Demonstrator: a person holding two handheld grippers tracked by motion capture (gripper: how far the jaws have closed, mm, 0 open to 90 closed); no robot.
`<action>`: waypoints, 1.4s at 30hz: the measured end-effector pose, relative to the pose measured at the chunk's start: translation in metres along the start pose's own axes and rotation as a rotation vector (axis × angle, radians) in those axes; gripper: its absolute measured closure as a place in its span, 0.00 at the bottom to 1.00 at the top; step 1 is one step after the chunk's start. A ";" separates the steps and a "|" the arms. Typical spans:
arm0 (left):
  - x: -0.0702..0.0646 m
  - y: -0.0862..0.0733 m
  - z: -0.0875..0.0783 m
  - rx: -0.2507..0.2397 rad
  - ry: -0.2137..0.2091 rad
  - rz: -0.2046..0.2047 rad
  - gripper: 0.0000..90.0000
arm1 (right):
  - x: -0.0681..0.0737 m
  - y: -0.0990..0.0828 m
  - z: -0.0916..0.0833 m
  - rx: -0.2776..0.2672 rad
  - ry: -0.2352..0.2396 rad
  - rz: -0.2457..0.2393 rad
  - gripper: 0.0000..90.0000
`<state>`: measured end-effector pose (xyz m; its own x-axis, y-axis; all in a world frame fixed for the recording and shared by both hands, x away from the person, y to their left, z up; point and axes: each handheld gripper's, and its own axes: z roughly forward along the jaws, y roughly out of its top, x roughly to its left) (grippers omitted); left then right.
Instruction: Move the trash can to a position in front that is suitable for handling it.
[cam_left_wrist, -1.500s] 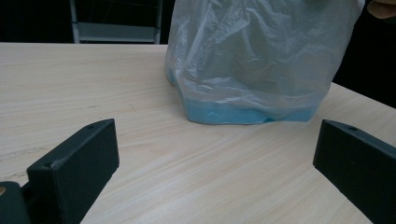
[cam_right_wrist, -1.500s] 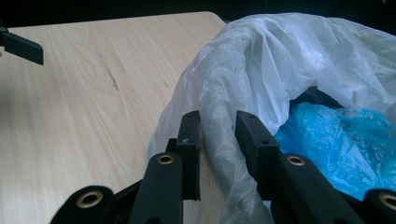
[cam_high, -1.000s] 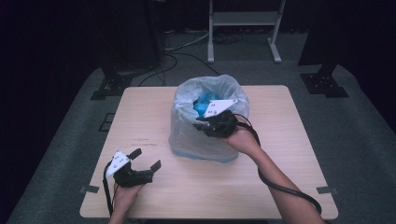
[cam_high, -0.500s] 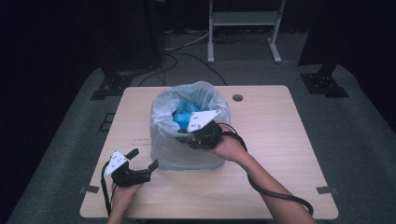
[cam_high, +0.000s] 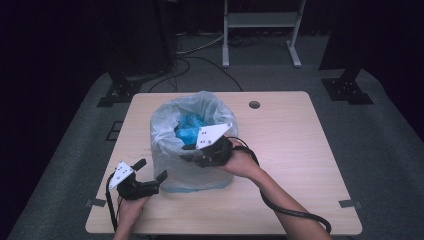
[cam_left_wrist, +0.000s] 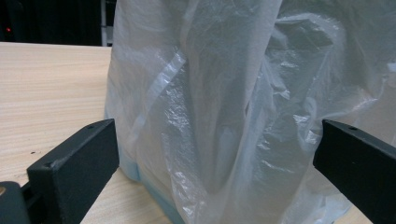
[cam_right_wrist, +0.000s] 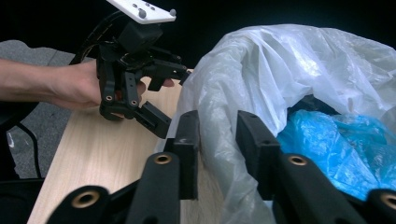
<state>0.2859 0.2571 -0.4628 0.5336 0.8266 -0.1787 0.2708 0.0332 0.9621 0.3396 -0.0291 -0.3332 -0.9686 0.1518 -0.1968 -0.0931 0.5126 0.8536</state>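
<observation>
A pale wooden table carries a bin lined with a clear plastic bag, standing left of centre, crumpled blue plastic inside. The liner looks light, soft and slippery — a wall would give way under a push, so the gathered rim is the place to pinch. The right gripper straddles the near rim; its jaws have just been opening, film between them, not squeezed. The left gripper waits with jaws wide apart at the bin's lower left side — empty
</observation>
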 end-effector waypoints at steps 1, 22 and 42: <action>0.000 0.000 0.000 -0.002 -0.001 0.003 0.00 | 0.000 0.000 0.000 0.003 -0.001 0.001 0.71; 0.000 0.028 -0.018 -0.039 -0.085 0.039 0.00 | -0.007 -0.034 -0.085 -0.230 -0.088 0.246 0.31; -0.012 0.103 -0.004 -0.053 -0.192 0.122 0.00 | 0.000 -0.095 -0.136 -0.206 -0.209 0.351 0.28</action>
<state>0.3040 0.2528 -0.3610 0.7036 0.7047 -0.0911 0.1549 -0.0270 0.9876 0.3173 -0.1933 -0.3486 -0.8845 0.4642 0.0465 0.1680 0.2239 0.9600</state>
